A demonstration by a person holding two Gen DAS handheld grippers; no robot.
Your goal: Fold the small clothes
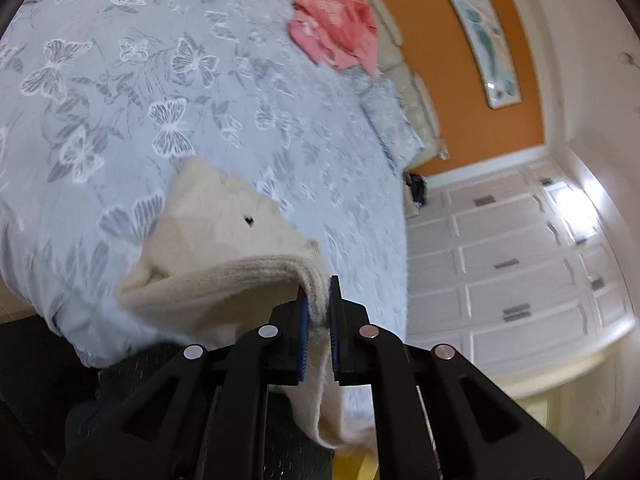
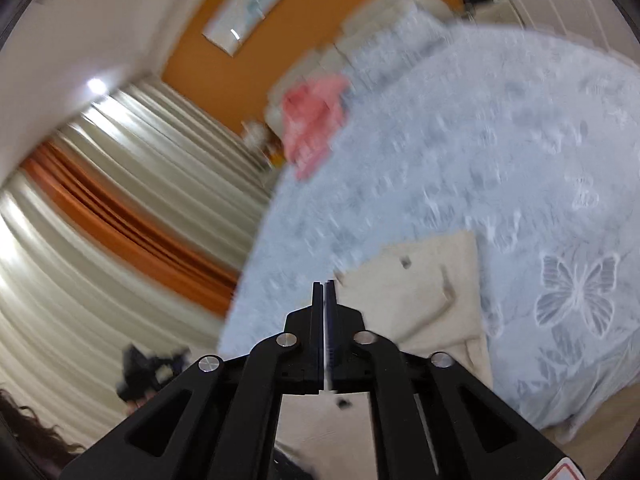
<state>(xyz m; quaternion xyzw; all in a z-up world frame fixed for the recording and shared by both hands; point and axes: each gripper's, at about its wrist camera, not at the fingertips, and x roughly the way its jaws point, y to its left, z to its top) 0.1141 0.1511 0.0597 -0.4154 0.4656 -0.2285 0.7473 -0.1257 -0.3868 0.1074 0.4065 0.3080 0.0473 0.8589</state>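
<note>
A cream knit garment with small black heart marks lies at the near edge of the bed. My left gripper is shut on its ribbed hem and holds that edge lifted, with cloth hanging down between the fingers. In the right wrist view the same cream garment lies just right of my right gripper, whose jaws are shut with nothing visibly between them. The right view is blurred by motion. A pink garment lies crumpled at the far side of the bed and also shows in the right wrist view.
The bed has a light blue bedspread with butterflies. A beige padded headboard and orange wall lie beyond. White cupboard doors stand right of the bed. Striped curtains hang left of the bed.
</note>
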